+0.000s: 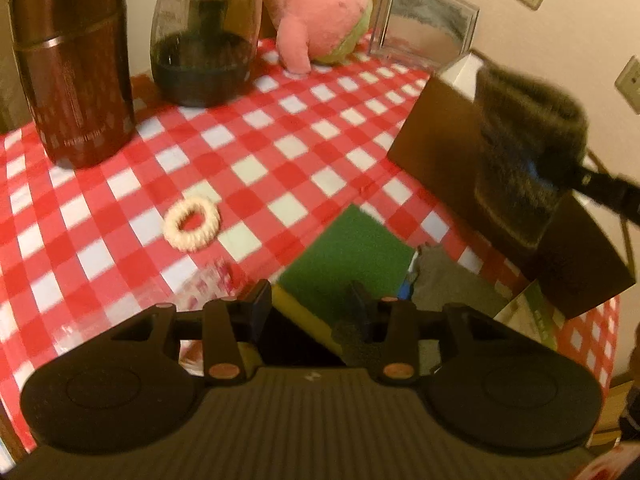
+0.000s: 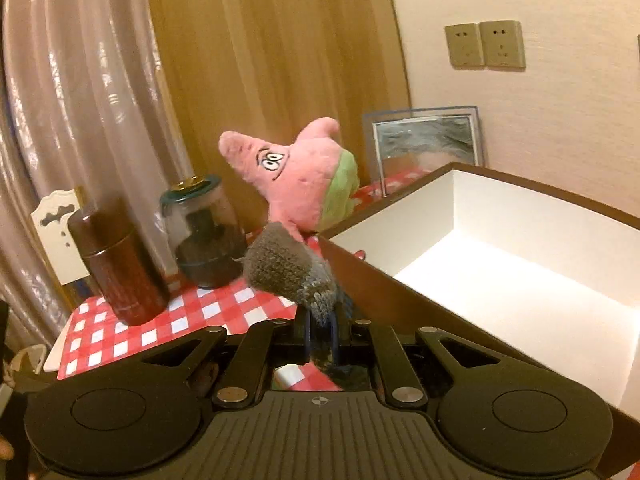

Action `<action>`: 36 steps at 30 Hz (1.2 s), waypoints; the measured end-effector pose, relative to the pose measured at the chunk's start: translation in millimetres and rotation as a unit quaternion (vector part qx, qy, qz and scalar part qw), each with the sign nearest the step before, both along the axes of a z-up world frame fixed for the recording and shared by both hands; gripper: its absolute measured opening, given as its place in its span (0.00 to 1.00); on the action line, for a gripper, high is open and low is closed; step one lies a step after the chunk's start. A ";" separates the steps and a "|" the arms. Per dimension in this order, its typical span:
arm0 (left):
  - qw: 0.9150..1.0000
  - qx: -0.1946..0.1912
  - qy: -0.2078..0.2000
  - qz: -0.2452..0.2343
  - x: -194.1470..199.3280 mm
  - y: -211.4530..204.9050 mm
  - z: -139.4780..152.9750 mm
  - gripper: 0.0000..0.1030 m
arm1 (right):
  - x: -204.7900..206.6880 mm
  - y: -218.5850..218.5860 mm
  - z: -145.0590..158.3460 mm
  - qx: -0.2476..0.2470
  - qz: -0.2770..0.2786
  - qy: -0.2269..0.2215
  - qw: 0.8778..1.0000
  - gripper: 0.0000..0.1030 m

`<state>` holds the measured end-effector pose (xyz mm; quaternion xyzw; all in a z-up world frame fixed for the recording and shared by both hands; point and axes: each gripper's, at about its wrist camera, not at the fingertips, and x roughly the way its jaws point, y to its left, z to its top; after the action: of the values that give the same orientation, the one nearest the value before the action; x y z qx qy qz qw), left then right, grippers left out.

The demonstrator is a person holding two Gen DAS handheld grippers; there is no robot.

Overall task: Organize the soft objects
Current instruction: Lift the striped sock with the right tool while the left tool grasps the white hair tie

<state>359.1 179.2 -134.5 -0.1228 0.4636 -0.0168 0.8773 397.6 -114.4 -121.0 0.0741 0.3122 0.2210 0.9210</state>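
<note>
My right tool [image 2: 320, 332] clenched on grey knitted sock [image 2: 286, 270], carrying toward brown box [image 2: 452, 204] at 2 o'clock; next: lift over rim, release. My left tool [image 1: 310, 300] spread around green-yellow sponge [image 1: 348, 252].

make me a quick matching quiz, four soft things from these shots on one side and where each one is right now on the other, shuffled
Things:
1. knitted grey piece
2. cream scrunchie
3. pink plush
4. green-and-yellow sponge

Places:
A. lying flat on the checked cloth, nothing touching it
B. between the open fingers of the left tool
C. pinched in the right tool, beside the box
D. at the back, next to the glass jar

Pairs: 1-C, 2-A, 3-D, 4-B
</note>
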 end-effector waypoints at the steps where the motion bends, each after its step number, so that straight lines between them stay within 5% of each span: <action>1: 1.000 -0.005 -0.007 -0.001 -0.6 5.5 5.1 0.36 | 0.1 -0.1 -0.3 0.002 0.000 0.002 1.000 0.09; 6: 0.999 0.027 -0.035 0.009 10.2 36.2 20.2 0.36 | -2.0 0.4 -3.7 0.004 0.000 0.013 1.000 0.09; 15: 0.997 0.072 0.026 -0.020 50.3 50.3 -28.2 0.36 | 2.4 -5.7 -11.8 0.005 -0.016 0.033 0.999 0.09; 28: 0.990 0.127 0.049 -0.042 66.9 44.2 -59.0 0.38 | 16.1 -8.1 -20.5 0.002 -0.026 0.054 0.998 0.09; 32: 0.991 0.122 0.047 -0.039 64.9 46.2 -57.4 0.18 | 16.3 -6.4 -20.7 0.003 -0.021 0.054 0.998 0.09; 36: 0.991 0.123 0.040 -0.037 57.7 46.6 -49.7 0.17 | 14.1 -4.4 -17.8 0.001 -0.015 0.051 0.999 0.09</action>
<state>416.8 225.8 -184.2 0.0027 0.5013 0.0124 0.8652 411.7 -118.8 -138.8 0.0907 0.3572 0.2033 0.9071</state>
